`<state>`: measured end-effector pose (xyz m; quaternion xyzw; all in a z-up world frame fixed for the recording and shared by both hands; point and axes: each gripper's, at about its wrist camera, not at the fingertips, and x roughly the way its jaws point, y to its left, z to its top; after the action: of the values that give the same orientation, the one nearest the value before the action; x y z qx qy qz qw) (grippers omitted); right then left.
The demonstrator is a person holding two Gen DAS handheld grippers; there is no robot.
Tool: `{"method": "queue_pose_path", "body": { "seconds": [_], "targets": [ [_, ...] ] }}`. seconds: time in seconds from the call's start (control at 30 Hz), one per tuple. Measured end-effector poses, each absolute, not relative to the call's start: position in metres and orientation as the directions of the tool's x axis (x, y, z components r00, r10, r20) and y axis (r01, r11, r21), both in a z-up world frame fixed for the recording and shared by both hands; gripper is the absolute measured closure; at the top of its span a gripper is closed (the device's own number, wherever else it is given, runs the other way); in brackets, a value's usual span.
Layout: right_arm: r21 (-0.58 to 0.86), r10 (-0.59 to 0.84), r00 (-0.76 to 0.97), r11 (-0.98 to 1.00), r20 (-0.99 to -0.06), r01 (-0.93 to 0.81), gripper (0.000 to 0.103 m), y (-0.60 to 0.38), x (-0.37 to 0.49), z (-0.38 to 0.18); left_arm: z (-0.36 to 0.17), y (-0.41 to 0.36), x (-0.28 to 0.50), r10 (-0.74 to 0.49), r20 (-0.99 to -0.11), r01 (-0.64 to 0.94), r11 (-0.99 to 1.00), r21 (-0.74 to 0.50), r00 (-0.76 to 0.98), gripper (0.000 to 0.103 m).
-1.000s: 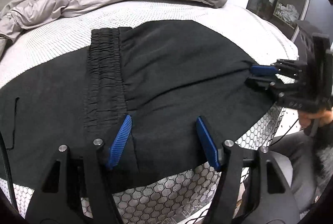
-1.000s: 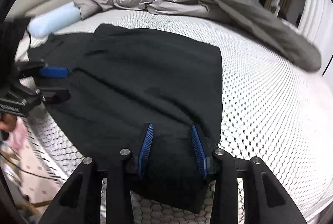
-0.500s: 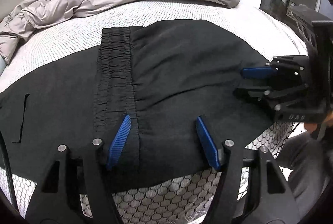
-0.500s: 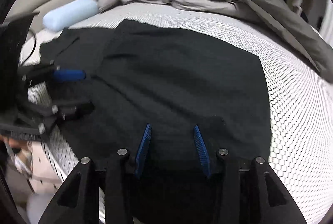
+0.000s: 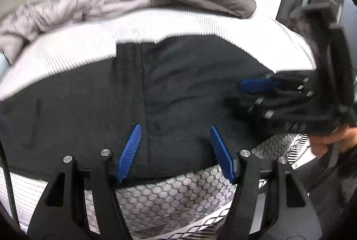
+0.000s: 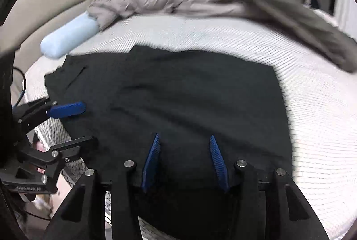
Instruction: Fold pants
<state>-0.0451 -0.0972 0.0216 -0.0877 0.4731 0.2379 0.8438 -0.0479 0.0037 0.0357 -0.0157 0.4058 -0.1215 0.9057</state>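
Here black pants lie flat beneath the parted right gripper.

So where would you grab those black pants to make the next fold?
Probably at the near edge of the black fabric pants, where it overhangs the front of the white mesh-covered mattress. Coming from the front, each hand-held gripper can slip one finger under that loose edge. Further in, the cloth lies flat, offering nothing to pinch.

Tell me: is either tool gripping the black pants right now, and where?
Neither. The left tool and right tool both stand open over the near edge of the black fabric pants; the right tool's jaws have just been opening, with nothing pinched.
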Motion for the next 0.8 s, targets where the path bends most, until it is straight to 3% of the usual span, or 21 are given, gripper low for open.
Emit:
{"method": "queue_pose_path", "body": {
  "seconds": [0.07,0.13,0.27,0.37,0.6,0.8],
  "targets": [
    [0.097,0.321,0.414,0.873,-0.852,-0.478,0.055,-0.103,-0.044,0.003,0.026,0.004,-0.051,-0.235,-0.724,0.199,0.971,-0.136,0.649,0.041],
    [0.084,0.322,0.449,0.877,-0.834,-0.473,0.055,-0.113,-0.050,0.007,0.022,-0.003,-0.057,-0.205,-0.715,0.224,0.972,-0.069,0.669,0.041],
    [-0.119,0.122,0.534,0.911,-0.837,-0.395,0.054,-0.137,-0.051,0.010,0.021,-0.006,-0.056,-0.198,-0.728,0.238,0.970,-0.050,0.656,0.041],
    [-0.116,0.102,0.532,0.925,-0.841,-0.361,0.054,-0.151,-0.048,0.015,0.022,-0.003,-0.053,-0.212,-0.733,0.233,0.970,-0.075,0.647,0.041],
    [-0.050,0.225,0.535,0.891,-0.814,-0.452,0.052,-0.111,-0.049,0.031,0.045,-0.003,-0.058,-0.283,-0.678,0.214,0.959,-0.186,0.679,0.041],
    [-0.037,0.263,0.487,0.852,-0.833,-0.522,0.048,-0.090,-0.044,0.001,0.014,-0.020,-0.032,-0.230,-0.733,0.229,0.968,-0.103,0.640,0.041]
  ]
}}
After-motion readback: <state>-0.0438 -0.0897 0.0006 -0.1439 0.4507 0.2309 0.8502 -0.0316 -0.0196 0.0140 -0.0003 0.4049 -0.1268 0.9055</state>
